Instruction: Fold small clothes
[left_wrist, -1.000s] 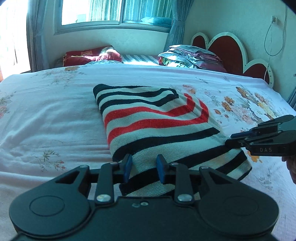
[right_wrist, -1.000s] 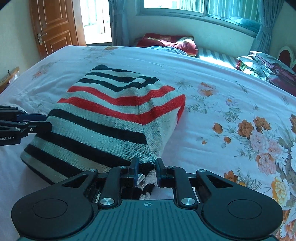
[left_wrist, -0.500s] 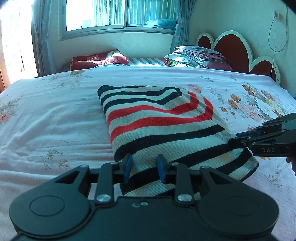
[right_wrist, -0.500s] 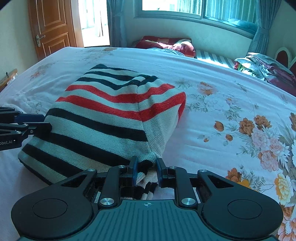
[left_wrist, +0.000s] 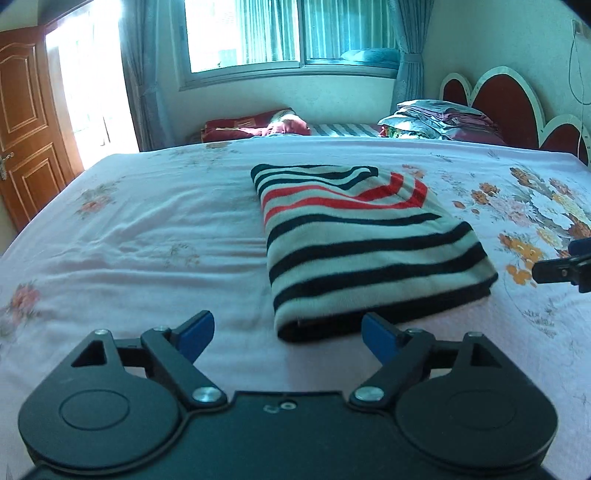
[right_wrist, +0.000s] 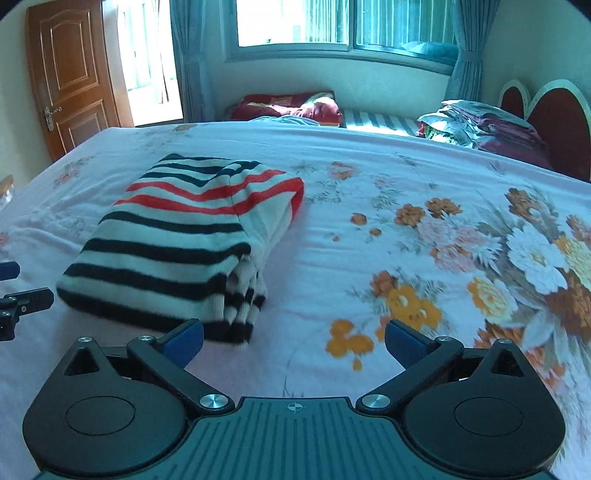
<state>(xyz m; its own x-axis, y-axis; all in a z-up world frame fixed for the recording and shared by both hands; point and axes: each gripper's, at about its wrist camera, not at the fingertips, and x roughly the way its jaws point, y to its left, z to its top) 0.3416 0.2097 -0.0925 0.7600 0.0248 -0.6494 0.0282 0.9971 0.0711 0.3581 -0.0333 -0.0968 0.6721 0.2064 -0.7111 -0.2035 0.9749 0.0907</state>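
A: Where's the sweater (left_wrist: 365, 243)?

B: Folded into a flat bundle on the bed (left_wrist: 147, 240), about mid-mattress. One sweater, striped black, white and red. Its long axis runs away from the tongs toward the window (left_wrist: 288, 33), red stripes at the far end.

A: And the tongs?

B: Two pairs. The left tongs (left_wrist: 286, 332) have just been opening and now stand wide, nothing between the blue pads; the bundle's near edge lies just ahead of them, a little to their right. The right tongs (right_wrist: 293, 338) have just been opening too, wide and empty, with the bundle's near right corner ahead and to their left.

A: Which is nearer?

B: Hard to call. In the left view the right tongs (left_wrist: 561, 267) sit off the bundle's right edge, clear of the knit; in the right view the left tongs (right_wrist: 22, 299) sit just off its left corner. Both apart from it.

A: So the fold?

B: It looks finished to me. I'd judge the next move is lifting it aside or fetching another garment.
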